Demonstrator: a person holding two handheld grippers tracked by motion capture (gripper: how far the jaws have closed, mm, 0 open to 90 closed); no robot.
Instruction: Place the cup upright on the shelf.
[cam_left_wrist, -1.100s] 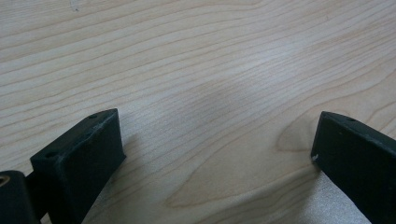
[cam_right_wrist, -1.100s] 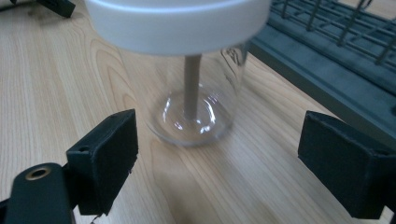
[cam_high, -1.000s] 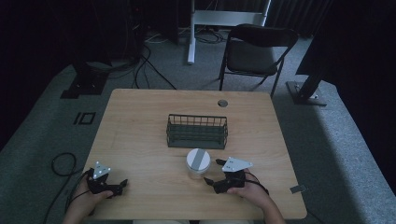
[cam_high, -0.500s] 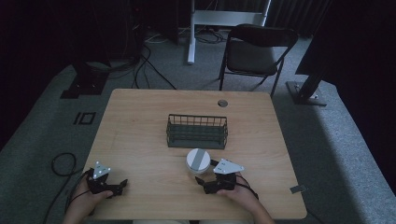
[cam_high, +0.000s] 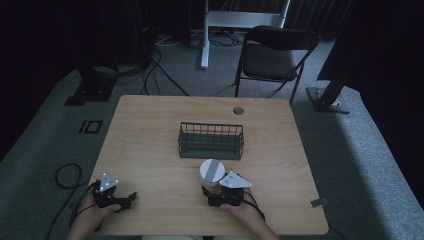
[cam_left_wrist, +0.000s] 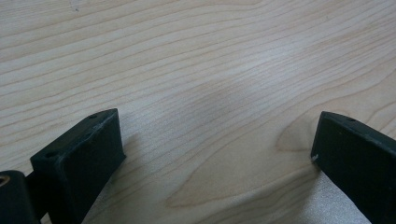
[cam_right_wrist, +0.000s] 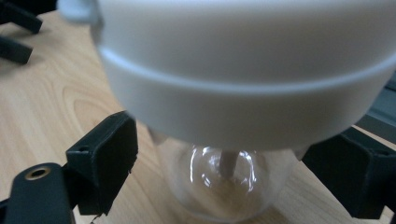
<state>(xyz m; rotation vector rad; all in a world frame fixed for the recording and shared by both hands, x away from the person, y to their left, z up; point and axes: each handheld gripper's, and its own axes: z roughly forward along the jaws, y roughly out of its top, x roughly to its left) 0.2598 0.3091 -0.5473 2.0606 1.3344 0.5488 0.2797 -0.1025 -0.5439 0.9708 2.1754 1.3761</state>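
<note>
Worktop (cam_high: 150, 145): a pale wooden top with clear grain, and a small round hole near its far edge.
Left claw (cam_high: 131, 199): it sits at the near left corner of the worktop, held in the person's left hand (cam_high: 95, 210). In the left gripper view its two black jaws stand spread wide over bare wood, with nothing between them.
Right claw (cam_high: 206, 194): it sits at the near middle of the worktop, held in the person's right hand (cam_high: 245, 210), and points left towards the jar. A grey three-cornered plate lies on top of it.
Jar (cam_high: 212, 172): a clear glass jar with a broad white lid stands on the worktop just in front of the wire basket, close to the basket's near right side.
Right claw on jar: in the right gripper view the jar (cam_right_wrist: 224, 186) stands between the two black jaws, its white lid spreading above them. The jaws flank the glass body on both sides. I cannot tell whether they press on the glass or stand just off it.
Wire basket (cam_high: 211, 140): a dark, oblong wire basket stands near the middle of the worktop, beyond the jar, and looks empty.
Chair (cam_high: 272, 55): a dark folding chair stands on the grey floor beyond the far edge of the worktop.
Floor: cables trail over it at the far left.
</note>
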